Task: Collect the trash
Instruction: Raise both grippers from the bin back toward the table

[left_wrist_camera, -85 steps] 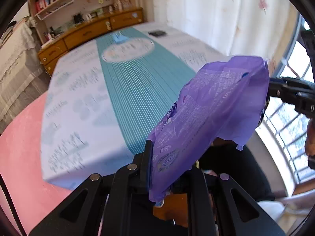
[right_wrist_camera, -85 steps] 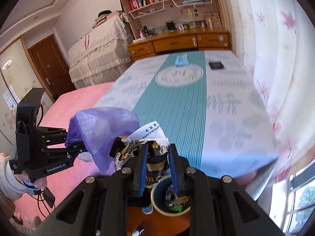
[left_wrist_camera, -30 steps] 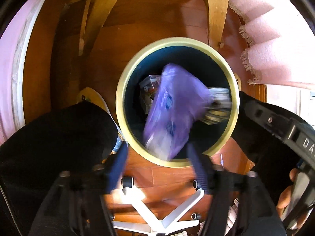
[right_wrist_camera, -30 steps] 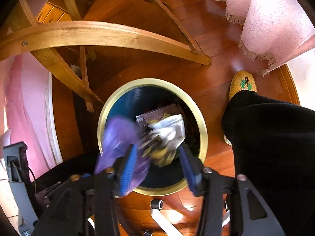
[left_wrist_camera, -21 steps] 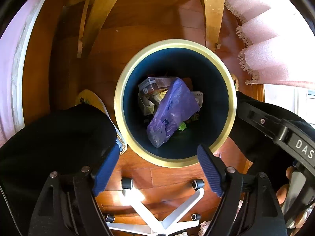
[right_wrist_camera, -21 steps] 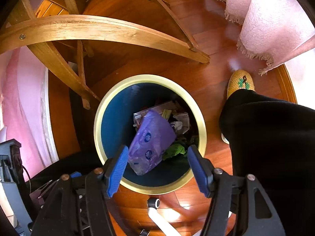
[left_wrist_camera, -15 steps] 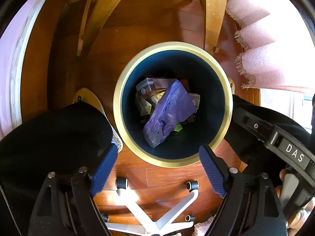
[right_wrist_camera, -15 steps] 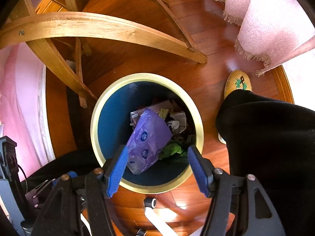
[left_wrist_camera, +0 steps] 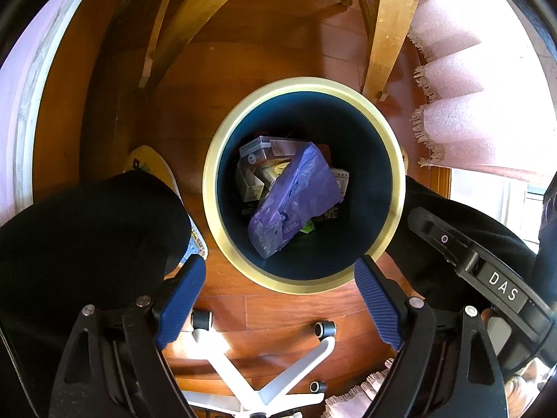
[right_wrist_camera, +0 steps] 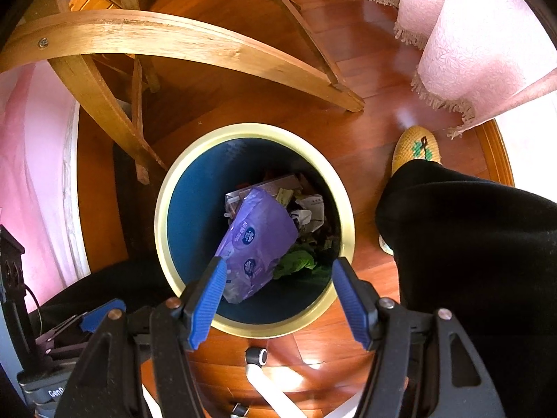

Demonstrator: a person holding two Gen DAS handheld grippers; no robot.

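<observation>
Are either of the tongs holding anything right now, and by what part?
Nothing. Both tongs are open and empty; the purple bag lies in the bin.

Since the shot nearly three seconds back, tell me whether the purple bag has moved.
Yes. The purple bag was held up above the table then; now it lies down inside the bin, on the other trash, below the bin's yellow rim.

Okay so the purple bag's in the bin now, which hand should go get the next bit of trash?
Either; no clear edge. The left tool and right tool both hang open and empty over the bin, the purple bag inside. No further trash is in view.
</observation>
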